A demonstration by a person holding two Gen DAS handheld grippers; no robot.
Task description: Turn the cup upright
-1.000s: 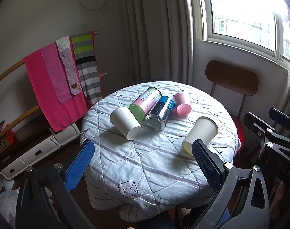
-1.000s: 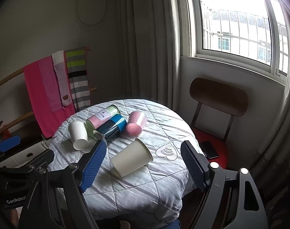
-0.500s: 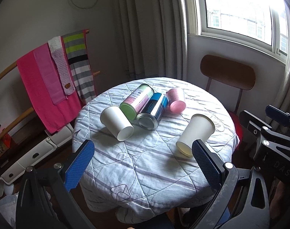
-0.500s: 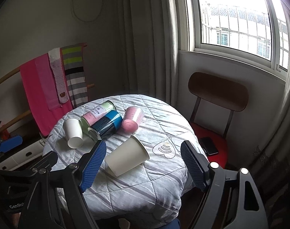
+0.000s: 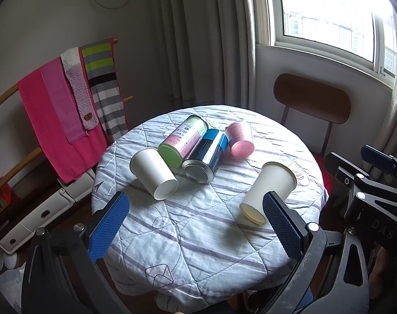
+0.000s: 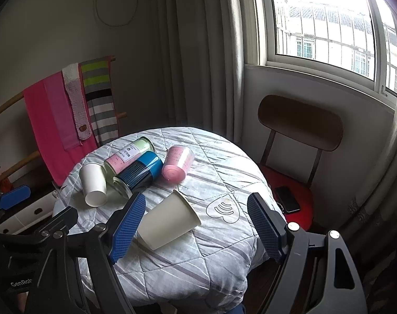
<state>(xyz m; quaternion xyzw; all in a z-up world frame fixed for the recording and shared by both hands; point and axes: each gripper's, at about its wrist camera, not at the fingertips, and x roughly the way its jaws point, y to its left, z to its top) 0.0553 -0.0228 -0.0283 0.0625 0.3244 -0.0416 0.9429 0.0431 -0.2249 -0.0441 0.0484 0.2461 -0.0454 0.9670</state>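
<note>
Several cups lie on their sides on a round table [image 5: 198, 235] with a striped quilted cloth. A white paper cup [image 5: 270, 189] lies at the right; it also shows in the right wrist view [image 6: 169, 221], just ahead of my right gripper [image 6: 196, 225]. Another white paper cup [image 5: 153, 173] lies at the left, also in the right wrist view [image 6: 93, 183]. A pink cup [image 5: 240, 138] lies at the back. My left gripper [image 5: 196, 230] is open and empty above the table's near edge. My right gripper is open and empty.
A green-pink can [image 5: 184, 137] and a blue can [image 5: 206, 155] lie between the cups. A wooden chair with a red seat [image 6: 290, 193] holding a phone [image 6: 287, 198] stands at the right. A rack of pink and striped towels [image 5: 65, 110] stands at the left.
Both grippers have moved a little closer to the table and lower; the cups appear lower in both views. Nothing on the table has moved.
</note>
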